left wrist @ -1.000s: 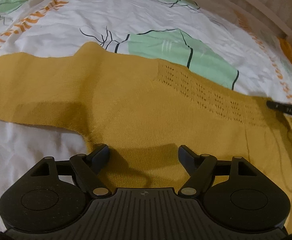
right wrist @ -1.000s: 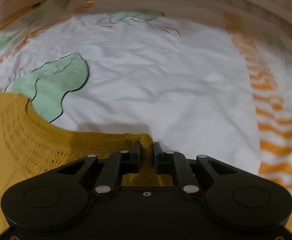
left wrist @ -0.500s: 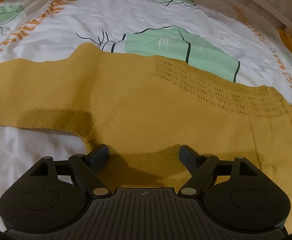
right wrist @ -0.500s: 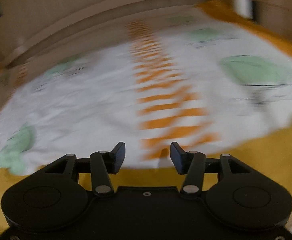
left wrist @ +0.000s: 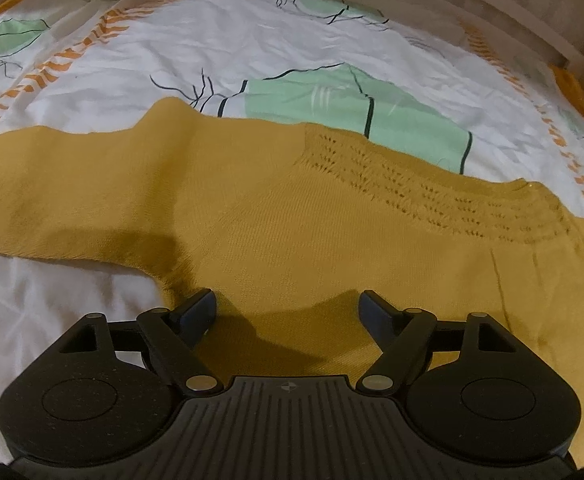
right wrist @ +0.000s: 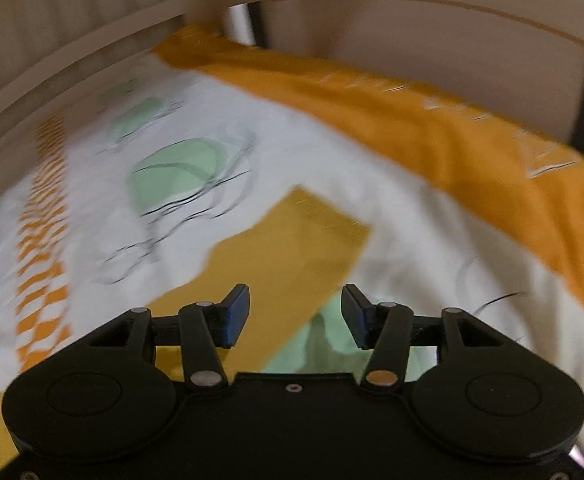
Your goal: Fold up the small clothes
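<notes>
The yellow sweater (left wrist: 300, 248) lies spread flat on the bed, on a white bedsheet (left wrist: 219, 40) printed with green leaves and orange stripes. In the left wrist view its body fills the middle, the neckline with the open knit pattern (left wrist: 432, 200) runs toward the upper right, and one sleeve (left wrist: 63, 196) goes out to the left, so the long axis of this sleeve lies across the picture, from the body to the left edge. The left gripper (left wrist: 287, 312) hangs low over the body of the sweater, near the armpit where the sleeve begins; its fingers (left wrist: 197, 308) are spread wide and nothing is pinched between them, though I cannot tell if they touch the cloth. In the right wrist view, which is blurred, the other sleeve (right wrist: 287, 252) lies as a straight band that points away and a little to the right from the fingers, its square cuff end far from them. The right gripper (right wrist: 294, 312) is above the near part of this band; its jaws have just been opening, the fingers (right wrist: 235, 314) stand half spread and no cloth is between them. In my judgement the next move is to take a sleeve and fold it inward over the body. The right hand looks nearer to the sleeve on its side, but the cuff lies ahead of it, so it should reach forward along the band.
</notes>
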### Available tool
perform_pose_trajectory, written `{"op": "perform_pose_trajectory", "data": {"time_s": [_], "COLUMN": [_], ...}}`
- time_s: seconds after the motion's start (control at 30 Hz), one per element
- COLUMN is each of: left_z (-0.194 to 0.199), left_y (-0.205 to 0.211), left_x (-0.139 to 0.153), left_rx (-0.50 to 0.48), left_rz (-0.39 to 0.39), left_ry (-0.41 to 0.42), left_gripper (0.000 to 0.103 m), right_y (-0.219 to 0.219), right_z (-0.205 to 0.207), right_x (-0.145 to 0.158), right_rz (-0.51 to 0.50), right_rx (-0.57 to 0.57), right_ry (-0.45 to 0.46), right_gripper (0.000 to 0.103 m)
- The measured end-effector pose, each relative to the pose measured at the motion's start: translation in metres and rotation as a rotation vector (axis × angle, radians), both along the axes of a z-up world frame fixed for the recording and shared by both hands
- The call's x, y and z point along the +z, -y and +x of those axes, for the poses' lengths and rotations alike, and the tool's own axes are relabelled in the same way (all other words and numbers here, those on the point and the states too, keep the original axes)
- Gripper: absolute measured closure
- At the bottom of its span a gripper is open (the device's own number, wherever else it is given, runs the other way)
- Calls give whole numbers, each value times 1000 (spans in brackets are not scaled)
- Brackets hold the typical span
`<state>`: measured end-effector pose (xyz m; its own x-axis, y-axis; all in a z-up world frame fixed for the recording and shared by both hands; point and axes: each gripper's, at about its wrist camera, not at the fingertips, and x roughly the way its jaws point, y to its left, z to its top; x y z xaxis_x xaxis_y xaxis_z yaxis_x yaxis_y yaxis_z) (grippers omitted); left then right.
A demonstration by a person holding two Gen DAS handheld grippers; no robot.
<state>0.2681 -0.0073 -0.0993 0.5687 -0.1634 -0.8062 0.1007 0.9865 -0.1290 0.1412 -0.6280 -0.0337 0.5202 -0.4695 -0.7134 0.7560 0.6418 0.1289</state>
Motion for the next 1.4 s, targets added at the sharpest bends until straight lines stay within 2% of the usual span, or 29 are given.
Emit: {"op": "perform_pose_trajectory", "data": {"time_s": [0.1, 0.37, 0.53, 0.57, 0.63, 0.67, 0.73, 0.9, 1.1, 1.23, 1.4], "left_z": [0, -2, -6, -6, -7, -8, -9, -11, -13, -12, -6], "left_y": [0, 3, 13, 15, 19, 21, 24, 27, 31, 29, 21], "left_x": [0, 5, 9, 9, 9, 9, 9, 11, 10, 11, 18], "left_rx": [6, -36, -90, -99, -117, -125, -141, -152, -160, -154, -120], "left_rz": [-16, -76, -62, -52, -33, -28, -27, -27, -16, 7, 10], "left_ry": [8, 61, 105, 113, 120, 121, 121, 115, 93, 83, 58], "left_gripper": [26, 27, 27, 27, 27, 27, 27, 27, 27, 27, 27], "right_y": [14, 47, 53, 54, 56, 58, 58, 57, 64, 58, 31], "right_z": [-5, -8, 4, 7, 14, 17, 15, -12, -48, -45, -30], "right_x": [-5, -33, -43, -44, -45, -46, -44, -19, -12, -7, 29], "right_rz": [6, 154, 140, 137, 132, 142, 157, 55, 61, 59, -15], "right_rx": [-38, -153, -148, -144, -128, -117, -110, -106, -176, -182, -96], "right_ry": [12, 124, 151, 152, 140, 128, 133, 104, 75, 81, 136], "right_gripper": [34, 34, 33, 36, 56, 93, 91, 93, 93, 93, 93]}}
